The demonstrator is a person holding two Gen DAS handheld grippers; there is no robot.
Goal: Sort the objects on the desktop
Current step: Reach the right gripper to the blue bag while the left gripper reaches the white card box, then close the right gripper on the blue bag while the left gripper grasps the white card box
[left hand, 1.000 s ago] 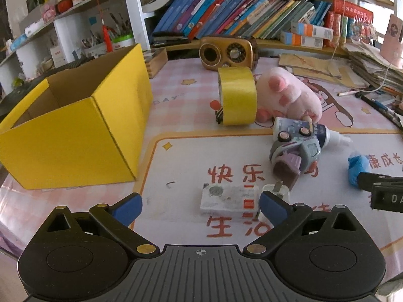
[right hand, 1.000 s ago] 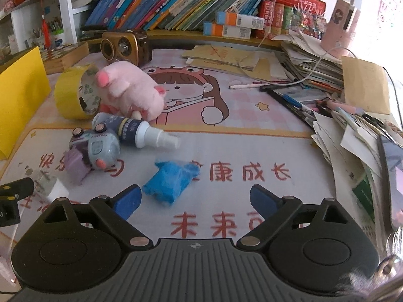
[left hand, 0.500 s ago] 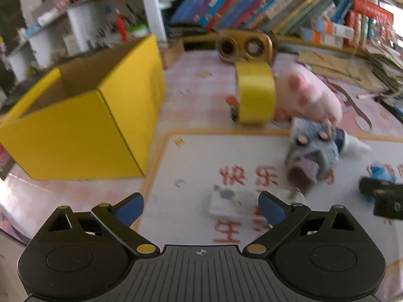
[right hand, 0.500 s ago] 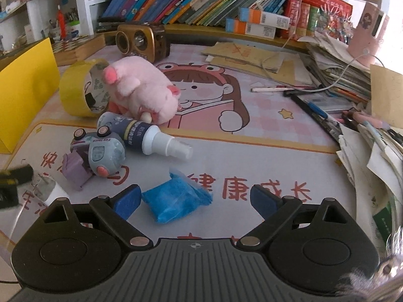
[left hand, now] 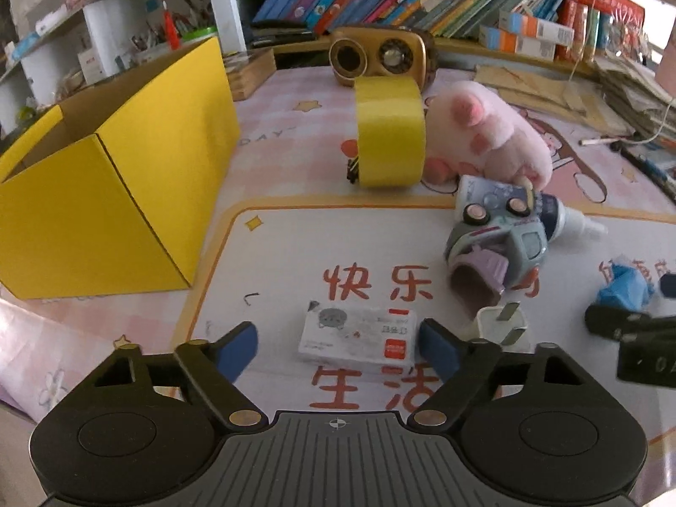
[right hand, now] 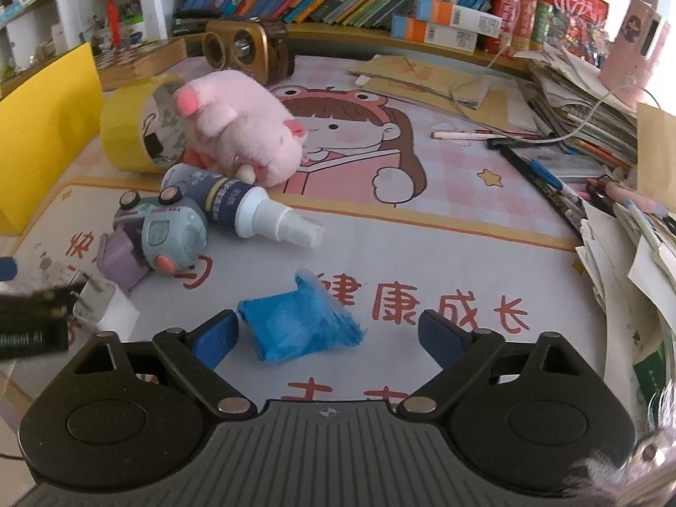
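A flat white packet (left hand: 357, 338) lies on the printed mat between the fingers of my left gripper (left hand: 338, 346). Its jaws are closing; the right pad is near the packet's edge and the left pad stands apart. A crumpled blue packet (right hand: 295, 325) lies between the fingers of my right gripper (right hand: 327, 336), whose jaws are closing too. There the left pad is almost at the packet and the right pad is well clear. An open yellow cardboard box (left hand: 105, 177) stands at the left.
On the mat lie a white plug (left hand: 502, 325), a toy car (left hand: 498, 249), a spray bottle (right hand: 249, 207), a pink plush (left hand: 486, 135) and a yellow tape roll (left hand: 388, 131). A brown speaker (left hand: 380, 55) and bookshelves stand behind. Papers and pens (right hand: 591, 177) crowd the right edge.
Both grippers have come nearer the mat and their jaws have narrowed. The white packet now lies between the left fingers, and the blue packet between the right ones.
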